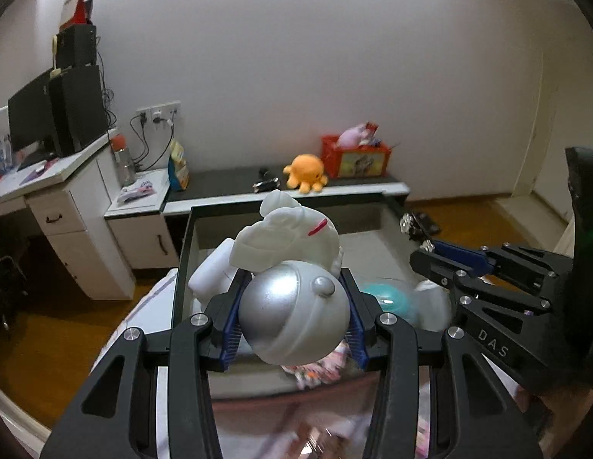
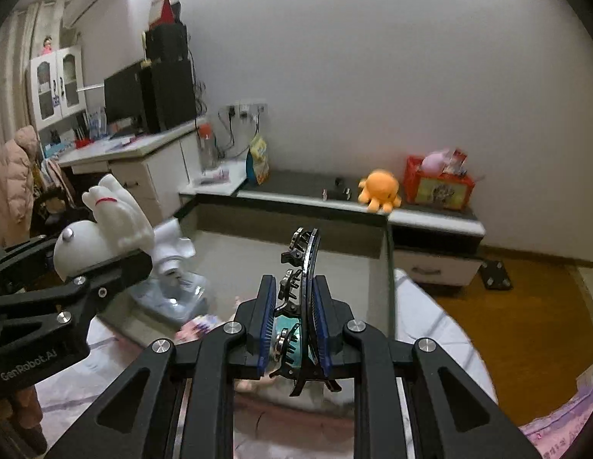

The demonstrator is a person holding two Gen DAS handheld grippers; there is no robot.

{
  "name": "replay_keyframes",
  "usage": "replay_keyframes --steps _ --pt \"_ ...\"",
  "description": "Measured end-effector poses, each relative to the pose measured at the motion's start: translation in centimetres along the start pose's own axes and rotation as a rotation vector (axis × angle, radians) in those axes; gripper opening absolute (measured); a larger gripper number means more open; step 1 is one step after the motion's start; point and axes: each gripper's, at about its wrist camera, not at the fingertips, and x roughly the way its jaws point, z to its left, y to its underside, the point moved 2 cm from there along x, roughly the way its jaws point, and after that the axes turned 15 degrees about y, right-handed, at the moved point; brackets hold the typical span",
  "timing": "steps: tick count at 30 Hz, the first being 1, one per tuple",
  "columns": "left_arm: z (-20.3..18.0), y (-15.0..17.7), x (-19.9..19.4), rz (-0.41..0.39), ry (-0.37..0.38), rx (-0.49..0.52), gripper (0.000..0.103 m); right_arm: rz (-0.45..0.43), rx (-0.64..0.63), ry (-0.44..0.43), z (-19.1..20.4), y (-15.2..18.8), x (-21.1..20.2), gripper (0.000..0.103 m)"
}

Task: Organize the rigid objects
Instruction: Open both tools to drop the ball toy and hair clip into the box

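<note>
— So, how are your two hands set?

— Both your grippers point forward and somewhat down over the open grey box point(image 2: 235, 264) on the bed. Your left gripper point(image 1: 294, 315) is clamped on a white and silver toy figure point(image 1: 292, 267): round silver helmet near the pads, white body sticking up and away with a red stripe.

— And your right?

— Your right gripper point(image 2: 294, 319) is nearly closed, pinching a black hair clip point(image 2: 302, 279) edge-on, its toothed jaws to the left. It hangs over the box's near-right part. Inside the box, far left, lie other white and pale blue things, blurred.
</note>
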Motion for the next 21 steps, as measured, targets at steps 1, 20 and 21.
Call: replay_keyframes --steps 1,20,21 --pt "0.3 -0.1 1.0 0.017 0.002 0.001 0.046 0.035 -0.004 -0.001 0.1 0.0 1.4 0.020" --pt "0.4 1.1 5.3 0.137 0.009 -0.002 0.073 0.131 0.018 0.064 -1.2 0.4 5.9 0.066" --pt "0.2 1.0 4.7 0.128 0.009 0.005 0.080 0.122 0.018 0.064 -1.2 0.3 5.3 0.066"
